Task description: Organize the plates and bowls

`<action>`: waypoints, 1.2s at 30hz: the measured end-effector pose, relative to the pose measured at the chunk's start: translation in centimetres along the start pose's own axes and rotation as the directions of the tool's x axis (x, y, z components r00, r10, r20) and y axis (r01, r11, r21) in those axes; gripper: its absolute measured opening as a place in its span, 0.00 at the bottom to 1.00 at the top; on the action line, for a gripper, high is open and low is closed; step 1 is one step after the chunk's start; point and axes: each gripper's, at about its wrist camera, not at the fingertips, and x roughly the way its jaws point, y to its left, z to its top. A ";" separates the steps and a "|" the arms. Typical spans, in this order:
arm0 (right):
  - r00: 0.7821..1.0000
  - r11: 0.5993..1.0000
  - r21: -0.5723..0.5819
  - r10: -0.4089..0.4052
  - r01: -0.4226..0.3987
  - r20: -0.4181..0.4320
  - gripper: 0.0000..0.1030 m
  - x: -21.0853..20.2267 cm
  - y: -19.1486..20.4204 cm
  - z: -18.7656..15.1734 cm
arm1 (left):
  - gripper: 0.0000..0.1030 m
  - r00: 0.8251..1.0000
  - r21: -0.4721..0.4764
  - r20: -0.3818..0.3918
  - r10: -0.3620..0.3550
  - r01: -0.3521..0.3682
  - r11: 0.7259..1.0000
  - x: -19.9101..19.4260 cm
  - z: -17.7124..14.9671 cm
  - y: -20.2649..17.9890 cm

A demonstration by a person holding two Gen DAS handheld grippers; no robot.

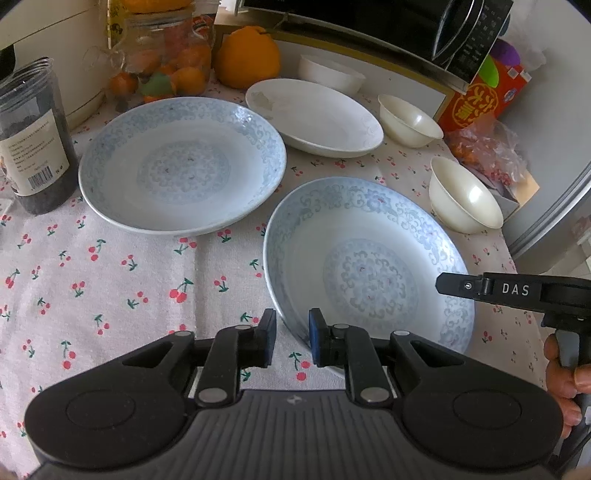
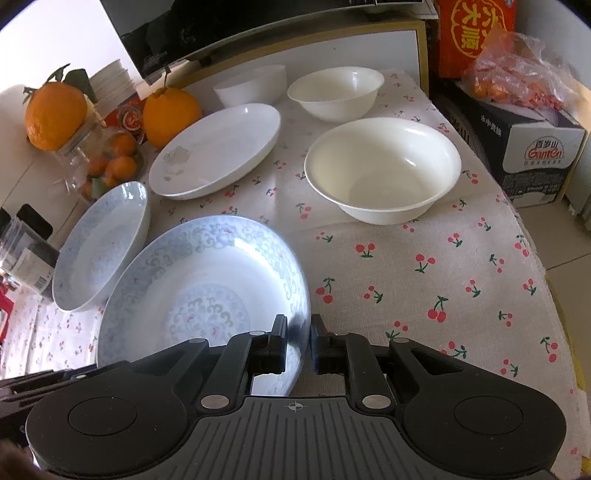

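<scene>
Two blue-patterned plates, a white plate and three white bowls sit on a cherry-print cloth. My right gripper [image 2: 298, 345] is shut on the right rim of the near blue plate [image 2: 199, 291], which is tilted up. My left gripper [image 1: 292, 341] straddles the near-left rim of the same plate [image 1: 365, 266], its jaws a little apart around the rim. The right gripper's body [image 1: 517, 291] shows at the plate's right side. The second blue plate [image 1: 181, 162] lies flat at the left. The white plate [image 1: 314, 114] lies behind. The nearest bowl [image 2: 384, 166] stands to the right.
A dark jar [image 1: 33, 136], a glass jar of small oranges [image 1: 166, 55] and large oranges [image 1: 247, 55] stand at the back left. A red box [image 1: 484, 96], a bag of snacks [image 2: 517, 70] and a carton [image 2: 535, 147] stand at the right. A microwave [image 1: 406, 22] hangs behind.
</scene>
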 end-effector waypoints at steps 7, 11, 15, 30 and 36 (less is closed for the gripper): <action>0.999 0.999 0.009 -0.032 0.031 0.017 0.20 -0.5 -0.1 0.3 | 0.37 1.000 -0.024 0.000 -0.015 0.015 1.000 -0.9 0.2 0.6; 0.999 0.999 0.050 -0.023 0.022 0.023 0.37 -1.0 -0.2 0.5 | 0.55 0.999 -0.039 0.000 -0.036 0.036 0.999 -1.7 0.2 1.0; 0.999 0.999 0.049 -0.010 0.008 0.042 0.60 -1.7 0.3 0.7 | 0.73 0.998 -0.045 0.017 -0.054 0.054 0.998 -2.6 0.4 1.2; 0.991 0.994 0.070 0.071 -0.079 0.115 0.88 -2.6 4.8 3.7 | 0.99 0.992 -0.163 0.079 0.094 -0.081 0.983 -4.2 2.4 4.5; 0.987 0.992 0.057 0.106 -0.113 0.122 0.90 -1.7 7.5 4.8 | 0.99 0.983 -0.221 0.109 0.150 -0.123 0.967 -4.1 3.4 6.1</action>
